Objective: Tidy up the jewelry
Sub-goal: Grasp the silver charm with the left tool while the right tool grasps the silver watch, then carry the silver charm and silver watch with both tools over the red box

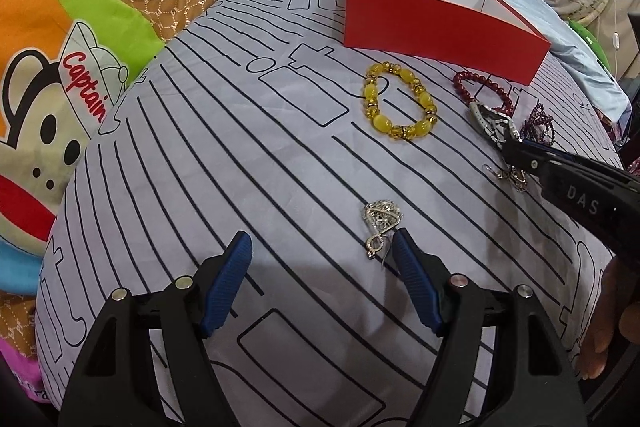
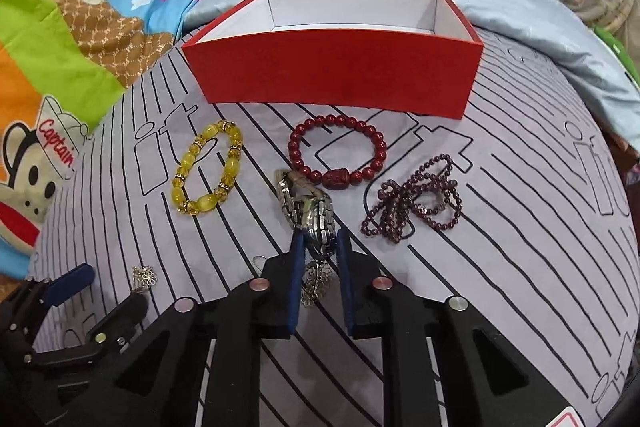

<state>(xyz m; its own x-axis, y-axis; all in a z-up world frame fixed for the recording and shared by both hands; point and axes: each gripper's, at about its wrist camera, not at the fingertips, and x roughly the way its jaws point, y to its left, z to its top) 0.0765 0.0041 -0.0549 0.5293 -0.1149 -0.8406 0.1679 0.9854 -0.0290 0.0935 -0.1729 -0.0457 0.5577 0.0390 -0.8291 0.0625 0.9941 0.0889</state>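
My right gripper (image 2: 320, 247) is shut on a silver metal watch band (image 2: 316, 219), which lies on the striped grey cloth (image 2: 500, 247) in front of a red bead bracelet (image 2: 338, 183). The left wrist view shows that gripper (image 1: 512, 143) at the right, nipping the band (image 1: 486, 119). My left gripper (image 1: 320, 247) stands open, nothing between its fingers. A silver filigree piece (image 1: 382, 223) lies just beside its right fingertip. An open red box (image 2: 336, 67) with a white inside stands behind the jewelry. A yellow bead bracelet (image 2: 178, 193) lies to the left.
A tangled dark purple bead strand (image 2: 412, 199) lies right of the watch band. A thin silver chain (image 2: 316, 283) sits under the right gripper. Bright cartoon bedding (image 1: 80, 27) lies left, a pale blue pillow (image 2: 520, 27) behind the box. A hand (image 1: 604, 327) shows at right.
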